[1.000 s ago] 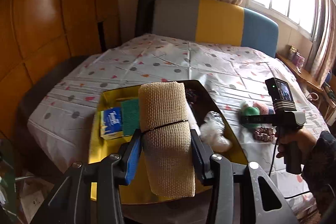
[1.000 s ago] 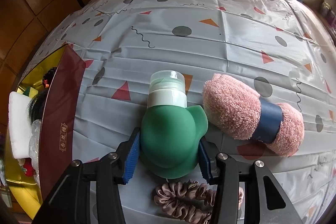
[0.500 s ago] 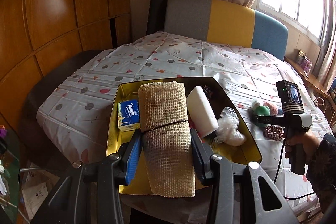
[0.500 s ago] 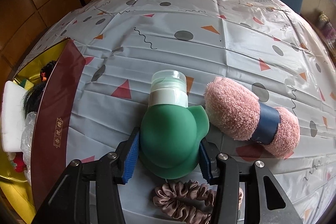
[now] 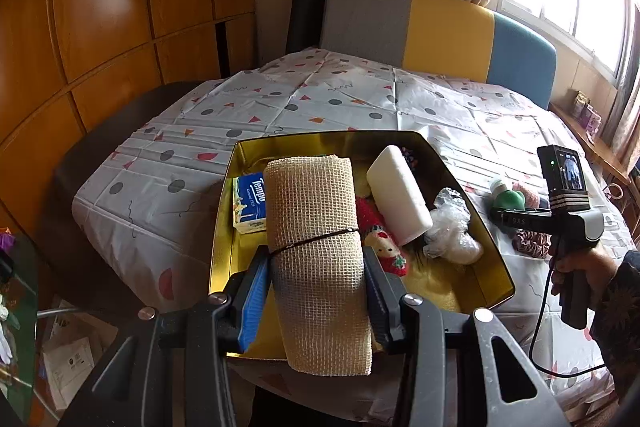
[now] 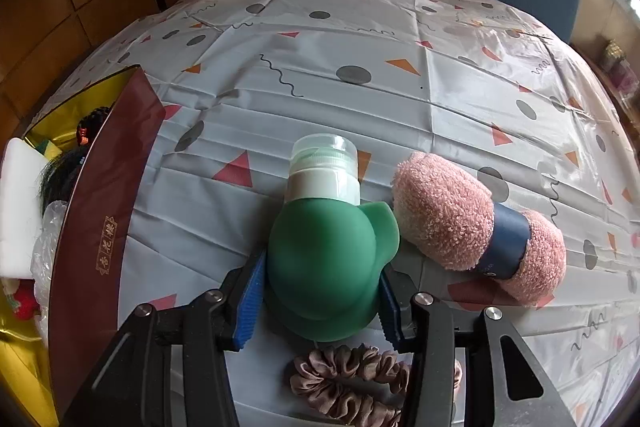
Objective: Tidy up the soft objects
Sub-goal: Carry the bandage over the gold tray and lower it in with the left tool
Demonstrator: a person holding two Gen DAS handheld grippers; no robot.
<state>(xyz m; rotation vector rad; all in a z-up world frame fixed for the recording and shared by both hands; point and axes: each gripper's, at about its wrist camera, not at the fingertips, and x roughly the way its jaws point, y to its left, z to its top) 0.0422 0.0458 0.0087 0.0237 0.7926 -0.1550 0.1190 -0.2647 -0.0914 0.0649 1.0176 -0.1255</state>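
Note:
My left gripper is shut on a beige mesh roll tied with a black band. It holds the roll above the near end of a gold-lined box. Inside the box lie a tissue pack, a white foam roll, a crumpled plastic bag and a red plush toy. My right gripper is shut on a green soft bottle with a clear cap, low over the patterned tablecloth. A pink fluffy roll with a blue band touches the bottle's right side.
A brown scrunchie lies just below the right gripper's fingers. The box's maroon outer wall stands left of the bottle. A hand holds the right gripper right of the box. A grey, yellow and blue headboard backs the cloth.
The left gripper, still holding the mesh roll, has drawn back and sideways, so the whole box interior now shows. The right gripper stays on the green bottle, barely shifted.

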